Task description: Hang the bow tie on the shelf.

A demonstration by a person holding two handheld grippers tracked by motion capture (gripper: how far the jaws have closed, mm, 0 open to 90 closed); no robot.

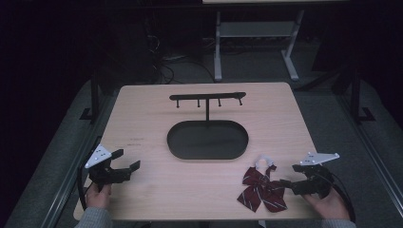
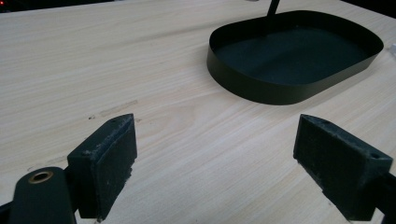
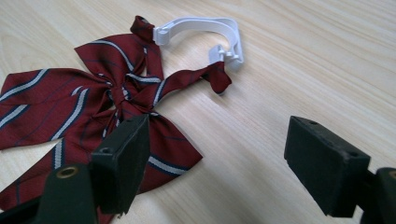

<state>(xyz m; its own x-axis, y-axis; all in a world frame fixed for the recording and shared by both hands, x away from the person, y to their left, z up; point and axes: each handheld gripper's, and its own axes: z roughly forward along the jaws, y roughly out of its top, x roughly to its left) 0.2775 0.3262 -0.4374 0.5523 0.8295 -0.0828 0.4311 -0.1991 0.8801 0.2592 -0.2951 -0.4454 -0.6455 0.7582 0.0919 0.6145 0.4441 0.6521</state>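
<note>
Pale wood lies bare under your left gripper (image 1: 127, 159), which hovers near the table's (image 1: 142, 114) left front corner with its jaws spread wide and nothing between them. Further right, in the middle, the black oval tray (image 1: 207, 139) is empty, and the hook rack (image 1: 207, 97) rising from its far rim has nothing hanging on it. Right of that, near the front edge, the dark red striped bow tie (image 1: 261, 187) lies flat with its white clip strap (image 3: 205, 25) curled at the far side. Your right gripper (image 1: 287, 183) sits just beside it, jaws fully apart, one jaw over the cloth. By my judgement nothing is done yet: the grasp, lift and hanging all remain.
</note>
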